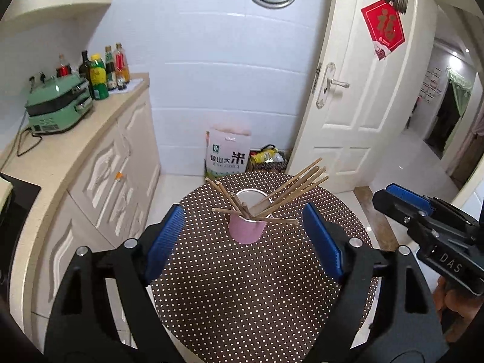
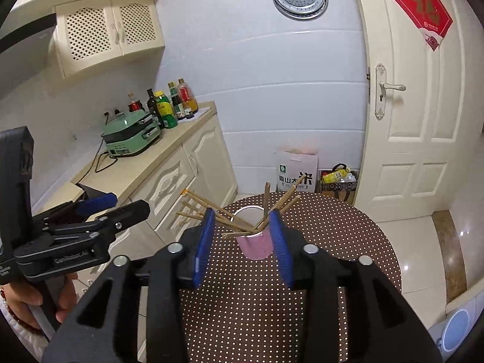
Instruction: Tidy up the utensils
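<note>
Home kitchen, cabinets (image 2: 187, 166), sauce bottles (image 2: 172, 103), rice bag (image 1: 228, 155)

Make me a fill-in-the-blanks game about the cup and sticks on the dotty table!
1. The chopsticks stand in a cup coloured ____.
2. The cup sits on a round table covered in white ____.
3. The left claw and right claw hold ____.
4. The green cooker sits on the ____.

Missing words: pink; dots; nothing; counter

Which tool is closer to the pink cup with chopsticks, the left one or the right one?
Probably the right, though it is close. The right tool hangs just before the pink cup, its fingers framing it. The left tool sits slightly farther back, wide open. Neither touches it.
</note>
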Available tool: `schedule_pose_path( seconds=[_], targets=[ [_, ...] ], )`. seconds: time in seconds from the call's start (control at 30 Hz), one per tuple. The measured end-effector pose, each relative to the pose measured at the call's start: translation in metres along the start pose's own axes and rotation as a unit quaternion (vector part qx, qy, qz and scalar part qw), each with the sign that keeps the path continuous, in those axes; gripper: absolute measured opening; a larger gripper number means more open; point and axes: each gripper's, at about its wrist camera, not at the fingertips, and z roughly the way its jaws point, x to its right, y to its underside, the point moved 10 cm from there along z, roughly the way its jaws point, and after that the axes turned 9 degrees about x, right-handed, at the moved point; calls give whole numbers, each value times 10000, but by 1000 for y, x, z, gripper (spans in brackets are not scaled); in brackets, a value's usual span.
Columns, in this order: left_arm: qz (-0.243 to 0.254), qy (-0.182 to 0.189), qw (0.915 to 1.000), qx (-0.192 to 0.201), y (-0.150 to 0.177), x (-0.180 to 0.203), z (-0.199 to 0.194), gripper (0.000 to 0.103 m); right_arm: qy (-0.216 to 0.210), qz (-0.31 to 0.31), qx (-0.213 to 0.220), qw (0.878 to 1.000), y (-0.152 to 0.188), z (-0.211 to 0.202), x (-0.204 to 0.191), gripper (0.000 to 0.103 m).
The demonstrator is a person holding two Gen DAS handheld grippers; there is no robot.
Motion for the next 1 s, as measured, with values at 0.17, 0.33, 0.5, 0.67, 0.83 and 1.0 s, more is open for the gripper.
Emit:
schedule_pose_path(
  seconds=[0.17, 0.33, 0.5, 0.67, 0.83, 1.0],
  targets=[
    [-110, -302, 9994, 139, 1, 15, -31, 84, -173, -88, 39, 9998, 0, -24, 4, 51],
    [-19, -538, 9979, 362, 3, 42, -64, 86, -311, -253, 142, 9991, -3, -53, 11, 61],
    [-82, -677, 9962, 545, 6, 66, -93, 88, -410, -409, 301, 9979, -5, -86, 16, 70],
    [-115, -806, 9940, 725, 11, 86, -120, 90, -383, -522, 480, 9967, -8, -118, 25, 78],
    [-92, -885, 9917, 930, 13, 102, -148, 91, -387, -637, 713, 9947, -11, -148, 24, 85],
    [-47, -977, 9891, 1103, 13, 107, -175, 92, -407, -714, 941, 9922, -13, -170, 17, 91]
  ],
)
